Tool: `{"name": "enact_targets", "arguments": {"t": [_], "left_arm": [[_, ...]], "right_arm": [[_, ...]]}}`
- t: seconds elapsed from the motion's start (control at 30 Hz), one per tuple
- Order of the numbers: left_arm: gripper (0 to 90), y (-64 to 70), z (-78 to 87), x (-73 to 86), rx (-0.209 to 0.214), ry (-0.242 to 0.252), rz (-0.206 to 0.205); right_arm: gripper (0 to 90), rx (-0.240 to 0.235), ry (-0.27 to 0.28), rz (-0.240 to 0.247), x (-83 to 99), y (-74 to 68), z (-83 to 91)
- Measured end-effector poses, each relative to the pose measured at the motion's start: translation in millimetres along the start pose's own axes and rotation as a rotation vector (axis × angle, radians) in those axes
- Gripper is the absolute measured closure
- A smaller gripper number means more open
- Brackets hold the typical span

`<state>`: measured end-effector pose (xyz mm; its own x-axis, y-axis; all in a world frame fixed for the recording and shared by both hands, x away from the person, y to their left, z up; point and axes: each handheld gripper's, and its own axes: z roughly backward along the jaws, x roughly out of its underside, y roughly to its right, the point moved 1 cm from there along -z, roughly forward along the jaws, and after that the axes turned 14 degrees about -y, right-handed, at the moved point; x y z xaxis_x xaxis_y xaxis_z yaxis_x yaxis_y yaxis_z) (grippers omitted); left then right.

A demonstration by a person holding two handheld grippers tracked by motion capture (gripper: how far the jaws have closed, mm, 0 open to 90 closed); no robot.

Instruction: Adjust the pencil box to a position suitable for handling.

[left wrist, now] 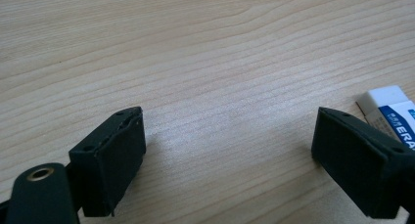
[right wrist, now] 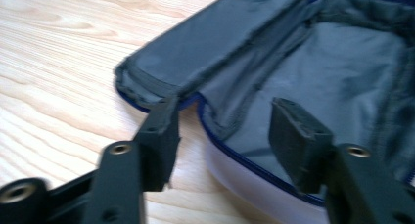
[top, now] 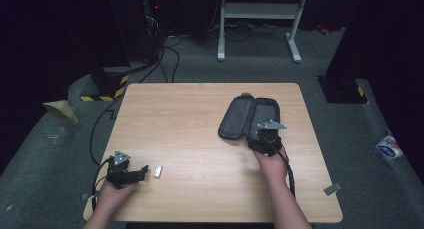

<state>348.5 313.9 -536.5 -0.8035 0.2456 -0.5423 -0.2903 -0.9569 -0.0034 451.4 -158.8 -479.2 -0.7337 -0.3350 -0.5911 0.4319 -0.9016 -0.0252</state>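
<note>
Dark fabric zip pouch [top: 249, 118] lies unzipped; right gripper [right wrist: 222, 131], jaws apart, straddles its rim, while spread-jawed left gripper [left wrist: 229, 155] nears the unpacked small white eraser [left wrist: 391, 111].

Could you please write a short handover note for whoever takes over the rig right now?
Left gripper: open, low over the table at its near left, holding nothing.
Eraser: lies on the wood just beside the left gripper, not between its jaws.
Right gripper: open, one jaw inside the pencil case, the other outside its near rim.
The case lies unzipped and spread open at the right.
Done: case opened.
Left: probably pick up the eraser and put it in the case.
</note>
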Motion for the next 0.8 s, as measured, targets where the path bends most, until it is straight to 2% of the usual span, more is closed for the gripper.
{"name": "enact_targets", "arguments": {"t": [0.03,0.1,0.2,0.4,0.8], "left_arm": [[12.9,0.1,0.0,0.0,0.000,0.000,0.001],[13.0,0.3,0.1,0.1,0.001,0.000,0.003],[13.1,0.4,0.2,0.3,0.001,0.001,0.004],[13.3,0.6,0.2,0.5,-0.002,0.002,0.006],[13.4,0.5,0.2,0.6,-0.001,0.003,0.006]], "right_arm": [[48.7,-0.012,0.001,0.000,-0.3,-0.9,-1.0],[48.7,0.008,-0.001,0.013,-0.8,-3.3,-3.6],[50.0,0.009,-0.016,0.010,-0.8,-2.7,-7.8],[58.6,0.007,-0.022,0.016,-0.1,-0.5,-11.2],[79.1,-0.006,-0.024,0.063,2.1,-10.5,-15.1]]}}
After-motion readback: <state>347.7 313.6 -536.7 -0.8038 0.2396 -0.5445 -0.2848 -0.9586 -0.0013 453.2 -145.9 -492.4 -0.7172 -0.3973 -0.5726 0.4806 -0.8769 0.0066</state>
